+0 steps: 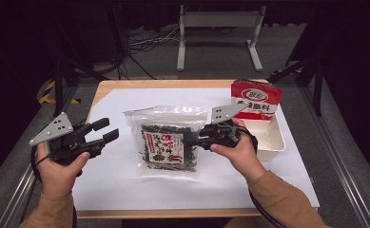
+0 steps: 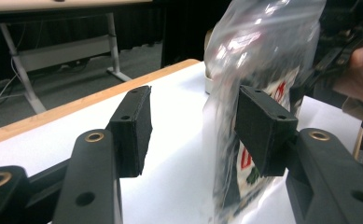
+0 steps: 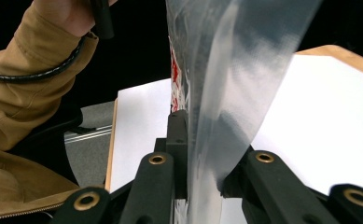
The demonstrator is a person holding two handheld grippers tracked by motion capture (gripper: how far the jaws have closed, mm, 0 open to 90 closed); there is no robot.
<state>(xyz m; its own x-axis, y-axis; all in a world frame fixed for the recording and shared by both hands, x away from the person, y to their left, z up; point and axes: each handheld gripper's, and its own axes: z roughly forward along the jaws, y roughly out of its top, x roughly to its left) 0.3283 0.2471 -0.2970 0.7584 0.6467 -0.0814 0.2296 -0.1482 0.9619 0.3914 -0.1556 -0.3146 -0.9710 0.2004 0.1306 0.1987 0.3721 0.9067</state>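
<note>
Two grippers: the bag (image 1: 167,142) is pinched by the right gripper (image 1: 198,140); the left gripper (image 1: 110,130) is held half open, empty.

Ahead of the left gripper (image 1: 107,130) bare white sheet (image 1: 121,161) lies open up to the seaweed bag (image 1: 167,145); behind the right gripper (image 1: 195,140), the white tray (image 1: 274,137) and red box (image 1: 256,99) block.

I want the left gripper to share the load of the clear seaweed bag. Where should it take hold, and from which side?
Probably the bag's free left edge, approached level from the left. The right gripper already pinches the right edge, so the bag hangs as a thin sheet. In the left gripper view that film edge stands just ahead of the open left gripper, whose pads suit flat film better than the bulky dark filling.
</note>
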